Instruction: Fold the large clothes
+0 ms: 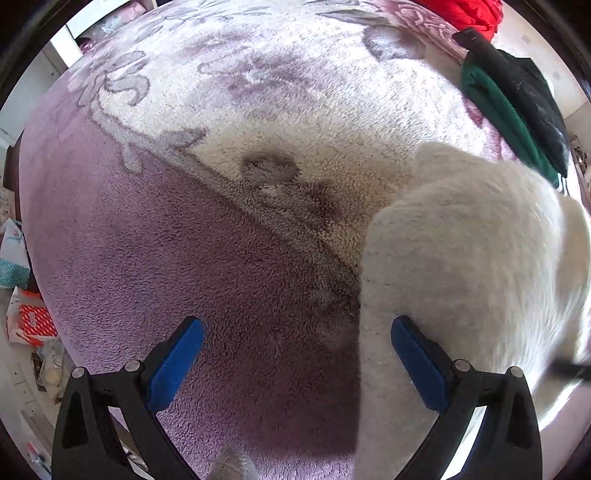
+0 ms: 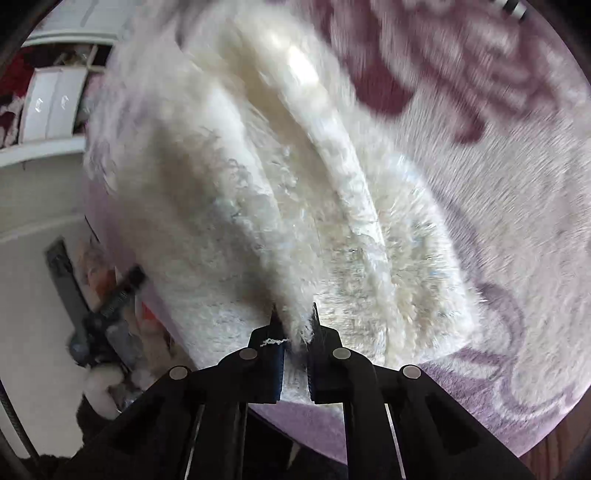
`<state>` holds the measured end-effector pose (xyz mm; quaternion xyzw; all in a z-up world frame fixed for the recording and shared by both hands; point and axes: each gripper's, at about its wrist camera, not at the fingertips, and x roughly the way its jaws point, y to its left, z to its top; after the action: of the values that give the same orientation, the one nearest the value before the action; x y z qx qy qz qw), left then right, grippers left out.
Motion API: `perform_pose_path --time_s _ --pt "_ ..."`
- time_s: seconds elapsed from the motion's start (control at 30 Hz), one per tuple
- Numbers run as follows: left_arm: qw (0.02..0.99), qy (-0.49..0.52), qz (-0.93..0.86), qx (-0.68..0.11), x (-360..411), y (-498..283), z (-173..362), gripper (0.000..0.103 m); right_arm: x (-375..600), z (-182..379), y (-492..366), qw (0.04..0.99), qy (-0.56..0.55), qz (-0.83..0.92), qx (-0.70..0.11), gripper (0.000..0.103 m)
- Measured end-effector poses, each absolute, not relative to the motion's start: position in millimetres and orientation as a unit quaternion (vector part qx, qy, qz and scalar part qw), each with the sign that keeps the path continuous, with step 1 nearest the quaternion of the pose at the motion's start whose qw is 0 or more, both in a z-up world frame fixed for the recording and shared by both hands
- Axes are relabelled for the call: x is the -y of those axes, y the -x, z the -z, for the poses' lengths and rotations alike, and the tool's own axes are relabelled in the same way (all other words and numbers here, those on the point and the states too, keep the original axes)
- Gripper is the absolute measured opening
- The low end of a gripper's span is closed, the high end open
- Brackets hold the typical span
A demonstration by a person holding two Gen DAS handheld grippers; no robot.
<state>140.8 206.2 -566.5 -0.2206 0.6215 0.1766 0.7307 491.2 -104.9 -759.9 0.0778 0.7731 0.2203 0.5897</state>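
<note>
A fluffy white garment [image 1: 472, 266] lies on a purple and cream fleece blanket [image 1: 207, 236] on a bed. In the left wrist view my left gripper [image 1: 297, 354] is open, with blue pads [image 1: 177, 365], and holds nothing; the garment's edge lies by its right finger. In the right wrist view my right gripper [image 2: 294, 332] is shut on a raised fold of the white garment [image 2: 280, 206], which stretches away from the jaws. The view is blurred by motion.
A folded green and black garment [image 1: 517, 107] and something red [image 1: 469, 14] lie at the blanket's far right. Bags and boxes [image 1: 29, 317] sit on the floor to the left. White cupboards [image 2: 51, 103] stand beyond the bed.
</note>
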Motion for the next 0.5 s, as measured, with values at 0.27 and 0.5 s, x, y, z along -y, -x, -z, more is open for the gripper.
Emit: perform_pose_path --time_s 0.27,0.5 --pt "0.729 0.216 -0.166 -0.628 -201 -142 562 0.103 125 784 -497 0.578 -0.072 -0.199 -0.788 0.025" --pt "0.725 0.223 -0.171 -0.629 -205 -138 567 0.103 122 807 -463 0.530 -0.105 -0.242 -0.806 0.011"
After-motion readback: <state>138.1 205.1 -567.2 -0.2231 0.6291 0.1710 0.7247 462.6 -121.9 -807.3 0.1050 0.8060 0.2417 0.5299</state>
